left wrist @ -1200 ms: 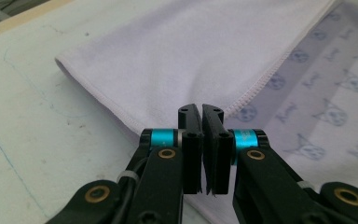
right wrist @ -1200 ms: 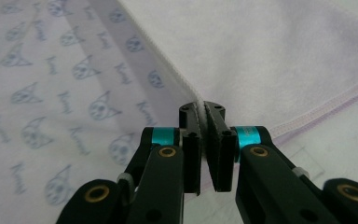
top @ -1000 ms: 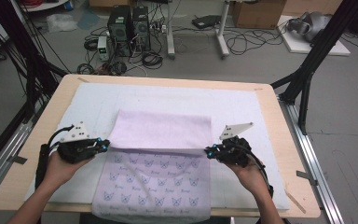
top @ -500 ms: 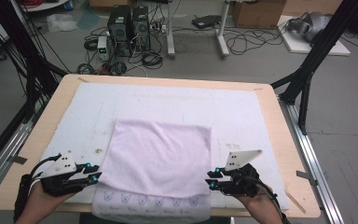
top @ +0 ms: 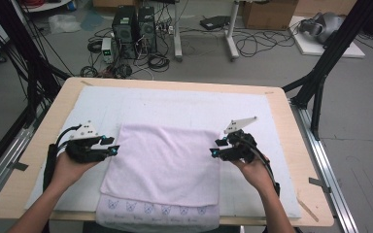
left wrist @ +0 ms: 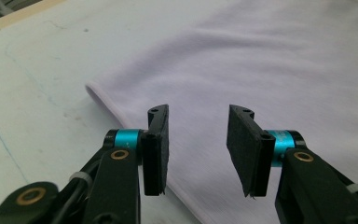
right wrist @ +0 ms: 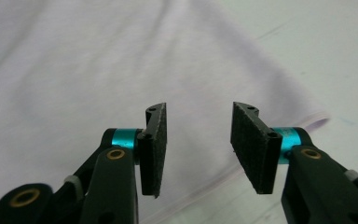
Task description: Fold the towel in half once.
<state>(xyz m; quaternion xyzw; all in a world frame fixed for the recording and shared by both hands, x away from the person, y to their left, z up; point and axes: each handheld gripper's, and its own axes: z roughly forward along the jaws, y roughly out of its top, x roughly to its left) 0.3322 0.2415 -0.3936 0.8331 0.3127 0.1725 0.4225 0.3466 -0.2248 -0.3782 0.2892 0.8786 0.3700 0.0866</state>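
**Towel fold: both grippers released at the side edges**

High view. Towel is seen folded once on the white mat of the bench, with its patterned lower layer hanging over the near bench edge. The left gripper is held just beside the towel's left edge, and the right gripper just beside its right edge.

Left gripper view. The jaws have just been opening and stand roughly half apart. Nothing is held between the pads; the folded left edge of the towel lies below and ahead of them.

Right gripper view. The jaws have likewise just been opening to about half width, with nothing gripped. The right edge of the towel runs under the pads.

Handling. The towel is judged to be light, soft and limp; it will sag and crease if lifted at one point. Hold is best taken at two matching corners or edge points, with both layers pinched together.
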